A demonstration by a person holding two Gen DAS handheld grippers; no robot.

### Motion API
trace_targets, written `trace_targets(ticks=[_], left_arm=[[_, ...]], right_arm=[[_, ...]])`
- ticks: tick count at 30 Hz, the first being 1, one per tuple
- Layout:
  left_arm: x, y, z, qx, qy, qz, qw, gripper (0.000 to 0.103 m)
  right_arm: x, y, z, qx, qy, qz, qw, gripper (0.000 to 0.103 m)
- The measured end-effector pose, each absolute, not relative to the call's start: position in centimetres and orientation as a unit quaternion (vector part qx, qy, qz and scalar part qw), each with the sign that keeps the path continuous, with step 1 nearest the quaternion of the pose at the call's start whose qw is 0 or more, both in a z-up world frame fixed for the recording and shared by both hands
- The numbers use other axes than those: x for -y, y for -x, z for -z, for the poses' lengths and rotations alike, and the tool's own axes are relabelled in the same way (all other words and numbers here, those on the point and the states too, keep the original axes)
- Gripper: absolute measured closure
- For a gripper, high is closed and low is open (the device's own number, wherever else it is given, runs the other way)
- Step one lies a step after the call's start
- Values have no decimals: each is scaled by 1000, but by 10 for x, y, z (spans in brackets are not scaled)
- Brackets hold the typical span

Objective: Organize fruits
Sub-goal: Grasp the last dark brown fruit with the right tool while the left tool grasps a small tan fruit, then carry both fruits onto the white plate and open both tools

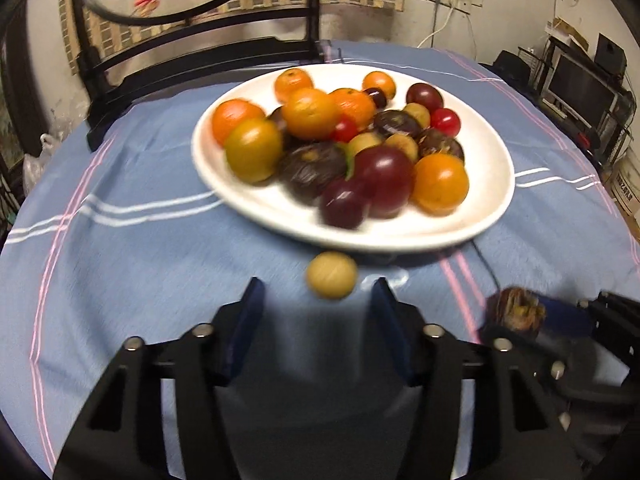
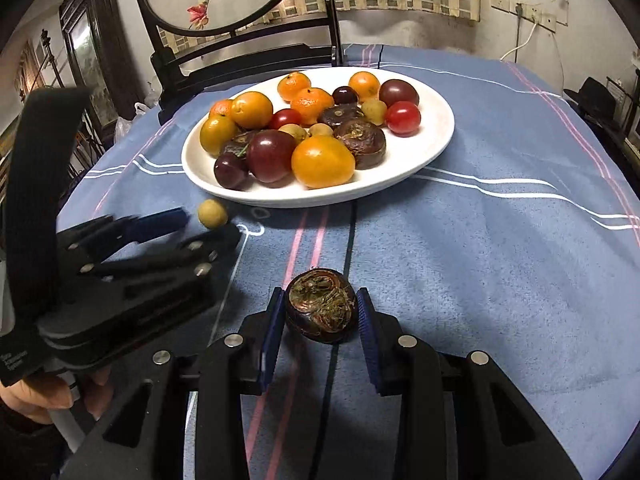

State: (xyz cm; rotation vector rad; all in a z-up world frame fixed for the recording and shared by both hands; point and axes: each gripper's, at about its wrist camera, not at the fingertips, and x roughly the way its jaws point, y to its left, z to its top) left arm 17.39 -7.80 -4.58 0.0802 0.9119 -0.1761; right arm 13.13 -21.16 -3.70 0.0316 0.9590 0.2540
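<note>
While the white plate (image 2: pixel 436 136) sits heaped with oranges, dark plums and cherry tomatoes at the middle of the blue-clothed table (image 2: pixel 500 264), two fruits are seen off it. A small yellow-green fruit (image 1: pixel 331 275) lies on the cloth just beside the plate's near rim, and the left tongs (image 1: pixel 318 300) are held wide apart right behind it, nothing between the pads yet. Over on the other side, the right tongs (image 2: pixel 320 310) are set around a dark brown water chestnut (image 2: pixel 321 307), pads close against its flanks; whether it is truly pinched or only bracketed cannot be told, though a grip is judged likely. Trouble is easily pictured from here: the little round fruit could be nudged by one pad before the other arrives and sent rolling under the plate's rim or off across the cloth. The chestnut's rough, uneven skin could let it twist out if lifted with a light squeeze. A careless drop onto that crowded heap could also knock plums over the rim.
</note>
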Motion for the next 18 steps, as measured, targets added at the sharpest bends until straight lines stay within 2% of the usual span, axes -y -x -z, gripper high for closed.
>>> trace_targets(ticks=[2, 3, 11, 14, 18], left_arm=[[82, -179, 45, -436, -37, 90, 894, 67], [84, -180, 44, -435, -39, 89, 895, 80], [76, -150, 24, -433, -35, 106, 895, 80], [70, -140, -2, -410, -30, 111, 905, 80], [67, -145, -39, -374, -18, 124, 919, 80]], right_arm=[[213, -132, 37, -460, -15, -122, 880, 66], [213, -132, 37, -460, -15, -121, 880, 66], [215, -126, 29, -445, -22, -126, 886, 66], [218, -121, 8, -426, -62, -152, 890, 67], [210, -118, -27, -377, -49, -155, 912, 67]])
